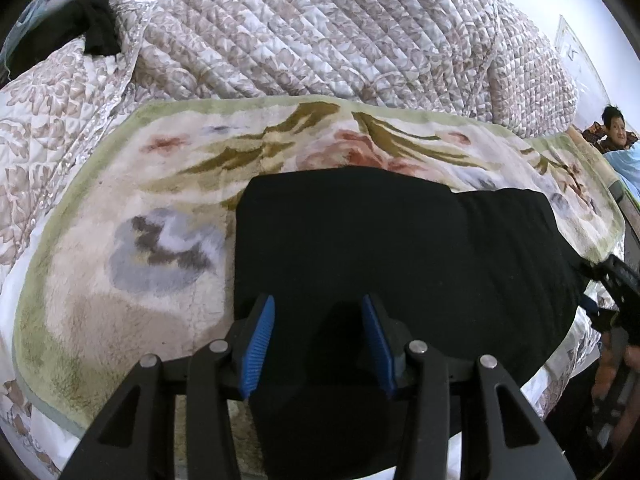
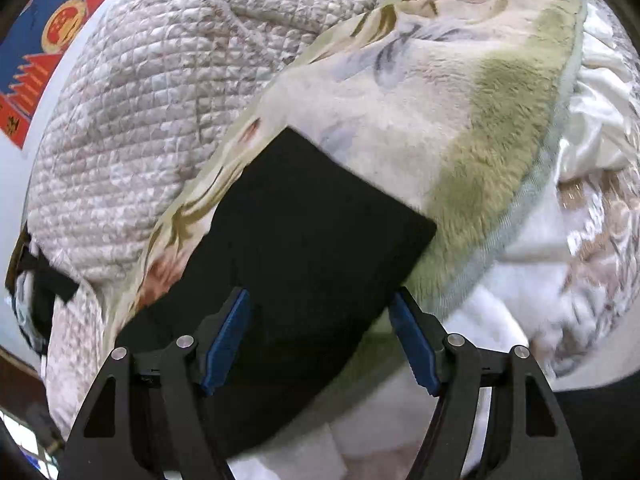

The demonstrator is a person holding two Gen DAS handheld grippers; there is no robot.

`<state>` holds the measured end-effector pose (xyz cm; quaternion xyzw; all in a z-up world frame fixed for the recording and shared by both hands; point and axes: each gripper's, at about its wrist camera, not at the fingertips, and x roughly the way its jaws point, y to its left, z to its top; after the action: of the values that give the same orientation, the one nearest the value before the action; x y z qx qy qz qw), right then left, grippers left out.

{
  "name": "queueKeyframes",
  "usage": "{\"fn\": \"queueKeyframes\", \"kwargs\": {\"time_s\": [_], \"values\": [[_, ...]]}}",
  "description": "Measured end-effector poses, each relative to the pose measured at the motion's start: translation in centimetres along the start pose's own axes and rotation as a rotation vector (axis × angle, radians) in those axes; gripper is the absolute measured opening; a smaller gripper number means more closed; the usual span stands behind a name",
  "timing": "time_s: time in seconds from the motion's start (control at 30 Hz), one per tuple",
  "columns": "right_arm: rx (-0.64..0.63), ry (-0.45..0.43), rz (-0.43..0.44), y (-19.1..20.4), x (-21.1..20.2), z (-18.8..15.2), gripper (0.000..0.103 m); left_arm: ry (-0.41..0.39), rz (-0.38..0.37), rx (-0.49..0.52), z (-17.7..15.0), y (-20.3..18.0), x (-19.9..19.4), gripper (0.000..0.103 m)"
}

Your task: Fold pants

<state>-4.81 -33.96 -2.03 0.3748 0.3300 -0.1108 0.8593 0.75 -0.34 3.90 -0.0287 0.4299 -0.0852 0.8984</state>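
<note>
Both grippers hover over the black pants (image 1: 380, 240) with jaws apart, holding nothing. Left gripper (image 1: 319, 312) I hold above the near edge of the folded cloth; right gripper (image 2: 320, 308) I hold over its other end. Pants lie folded on the floral fleece blanket (image 1: 120, 220), with a quilted bedspread (image 1: 300, 32) bunched behind.

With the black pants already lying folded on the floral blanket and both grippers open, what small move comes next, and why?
Probably lower the left gripper and close it on the near edge of the black pants. Both it and the right gripper are open and hold nothing, and the pants lie flat on the floral blanket, seemingly ready for another fold.
</note>
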Motion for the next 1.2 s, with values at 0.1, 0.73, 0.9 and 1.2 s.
{"fn": "queueKeyframes", "kwargs": {"time_s": [0.1, 0.73, 0.9, 1.2], "values": [[0.042, -0.049, 0.053, 0.1, 0.1, 0.6, 0.073, -0.001, 0.003, -0.007, 0.0, 0.1, 0.0, 0.048], [-0.521, -0.029, 0.296, 18.1, -3.8, -2.2, 0.021, -0.018, 0.13, -0.228, 0.5, 6.8, -0.6, 0.048], [-0.729, 0.109, 0.373, 23.6, -1.6, -9.2, 0.021, -0.039, 0.223, -0.32, 0.1, 10.3, -1.7, 0.048], [-0.88, 0.22, 0.309, 25.1, 2.6, -15.0, 0.021, -0.059, 0.215, -0.404, -0.9, 13.3, -3.4, 0.048]]}}
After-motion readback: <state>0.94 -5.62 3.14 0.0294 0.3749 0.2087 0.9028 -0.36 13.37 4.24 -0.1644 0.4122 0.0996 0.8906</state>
